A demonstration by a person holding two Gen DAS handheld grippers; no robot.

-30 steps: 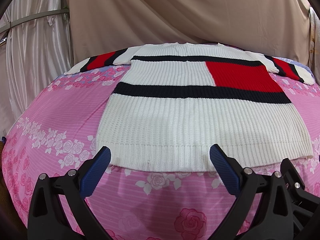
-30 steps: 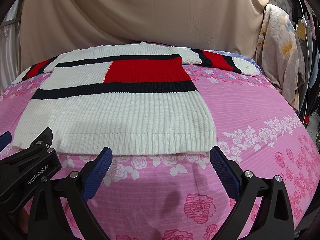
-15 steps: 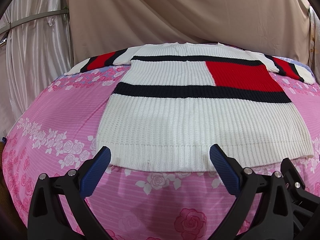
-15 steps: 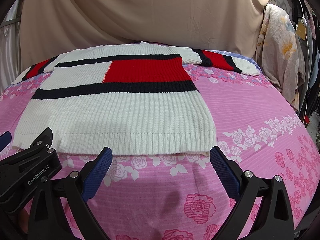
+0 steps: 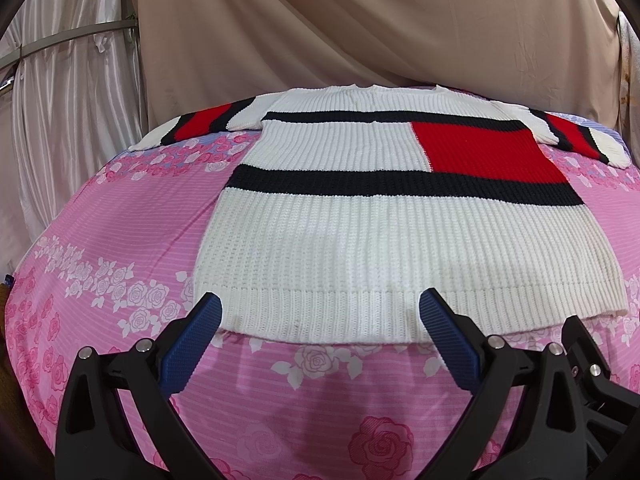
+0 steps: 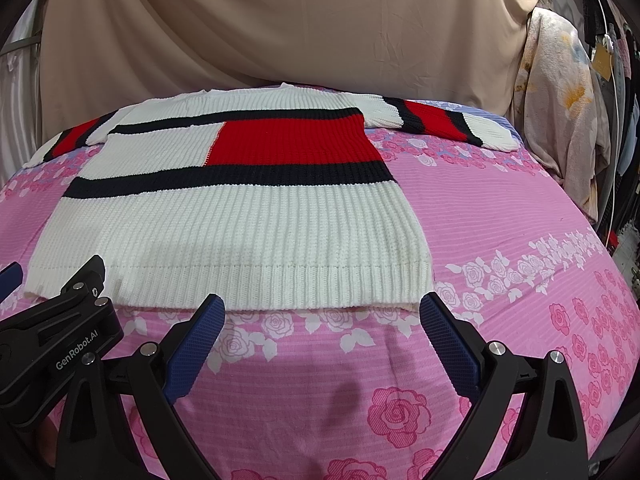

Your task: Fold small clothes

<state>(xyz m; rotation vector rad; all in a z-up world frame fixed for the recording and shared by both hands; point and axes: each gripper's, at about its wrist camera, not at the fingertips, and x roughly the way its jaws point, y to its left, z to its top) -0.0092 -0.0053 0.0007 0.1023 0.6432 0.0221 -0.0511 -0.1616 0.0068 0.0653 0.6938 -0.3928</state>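
Nothing's folded yet: the sweater (image 5: pixel 400 236) lies flat on the pink bed sheet (image 6: pixel 500 220), sleeves spread out. Left tongs (image 5: pixel 320 332) and right tongs (image 6: pixel 320 332) both gape wide and empty, near the hem (image 6: pixel 280 284). Plenty of open sheet on either side for folding.

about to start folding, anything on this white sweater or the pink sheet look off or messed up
Nothing serious. The white ribbed knit sweater with red block and navy stripes lies flat and unfolded on the pink rose-print bedsheet, sleeves spread out. A few small dark specks mark its hem. Left gripper and right gripper are open and empty.
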